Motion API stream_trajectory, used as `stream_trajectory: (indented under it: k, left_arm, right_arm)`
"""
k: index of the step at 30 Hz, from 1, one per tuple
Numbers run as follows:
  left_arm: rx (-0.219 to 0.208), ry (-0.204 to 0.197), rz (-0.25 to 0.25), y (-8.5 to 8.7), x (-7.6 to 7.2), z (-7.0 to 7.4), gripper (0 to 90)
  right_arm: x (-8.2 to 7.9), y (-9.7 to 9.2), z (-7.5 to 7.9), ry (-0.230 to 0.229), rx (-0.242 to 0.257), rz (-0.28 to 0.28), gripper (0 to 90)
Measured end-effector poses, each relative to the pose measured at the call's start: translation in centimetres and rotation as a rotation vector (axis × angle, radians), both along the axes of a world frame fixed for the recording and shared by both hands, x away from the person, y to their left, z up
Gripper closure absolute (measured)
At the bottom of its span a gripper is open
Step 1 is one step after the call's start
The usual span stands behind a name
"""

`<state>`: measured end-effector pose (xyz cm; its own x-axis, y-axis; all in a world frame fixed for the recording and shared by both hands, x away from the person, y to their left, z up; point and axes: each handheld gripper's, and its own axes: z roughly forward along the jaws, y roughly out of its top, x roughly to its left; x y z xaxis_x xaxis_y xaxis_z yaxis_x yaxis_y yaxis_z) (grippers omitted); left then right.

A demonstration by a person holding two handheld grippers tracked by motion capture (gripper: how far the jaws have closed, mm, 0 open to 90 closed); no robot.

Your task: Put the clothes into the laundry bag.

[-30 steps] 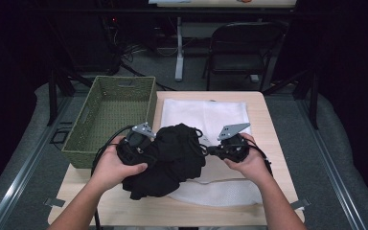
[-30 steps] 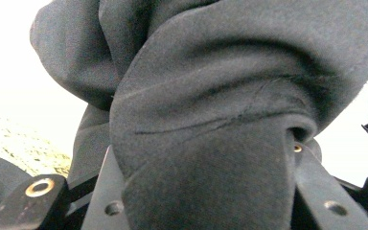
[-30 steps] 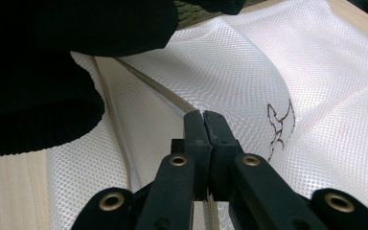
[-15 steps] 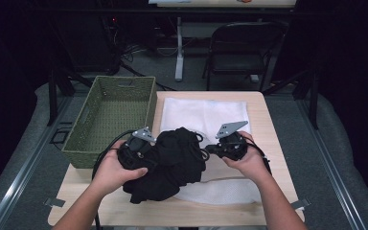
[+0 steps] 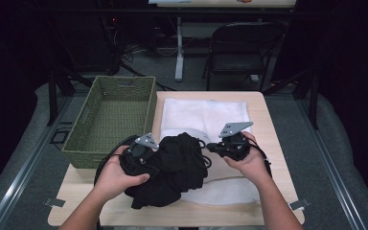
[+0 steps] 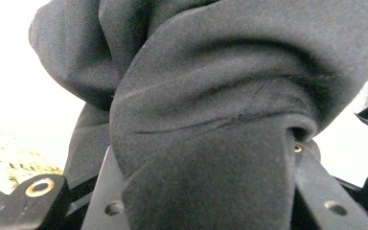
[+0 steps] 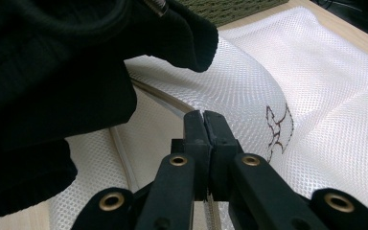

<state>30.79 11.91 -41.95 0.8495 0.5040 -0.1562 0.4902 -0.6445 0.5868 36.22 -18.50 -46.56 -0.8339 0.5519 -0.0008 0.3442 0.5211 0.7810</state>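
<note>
Black fabric, a bunched garment (image 5: 172, 167), has shifted slightly left and nearer since a second ago, still over the white mesh bag (image 5: 206, 115). The left gripper (image 5: 141, 153) stays clamped on its thick fold. The right gripper (image 7: 204, 117), jaws fully closed, pinches the bag's opened edge, likely readying stuffing.

blocked: bunched black fabric garment (image 5: 172, 167) heaped mid-table on white mesh bag (image 5: 206, 115) | left: green woven basket (image 5: 112, 117) walls | free: bare wooden tabletop (image 5: 273, 139) far right, near-left corner
</note>
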Motion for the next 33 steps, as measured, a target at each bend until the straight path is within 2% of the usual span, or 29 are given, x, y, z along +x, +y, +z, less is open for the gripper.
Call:
stream_trajectory:
  k: [6, 15, 23, 33]
  left_arm:
    - [-0.003, -0.004, -0.015, -0.2, -0.5, -0.2, 62.6]
    - [0.004, 0.005, -0.042, -0.2, -1.5, -1.5, 62.6]
    - [-0.006, 0.008, -0.053, -0.3, -2.3, -2.2, 62.6]
    - [-0.012, 0.016, -0.087, -1.5, -2.8, -2.9, 62.6]
  right_arm:
    - [0.0, 0.1, -0.1, -0.002, 0.004, -0.003, 89.1]
    - [0.0, 0.3, -0.2, -0.003, 0.008, -0.007, 89.1]
    - [0.0, 0.3, -0.2, -0.001, 0.018, -0.013, 89.1]
    - [0.0, 0.5, -0.2, -0.002, 0.014, -0.013, 89.1]
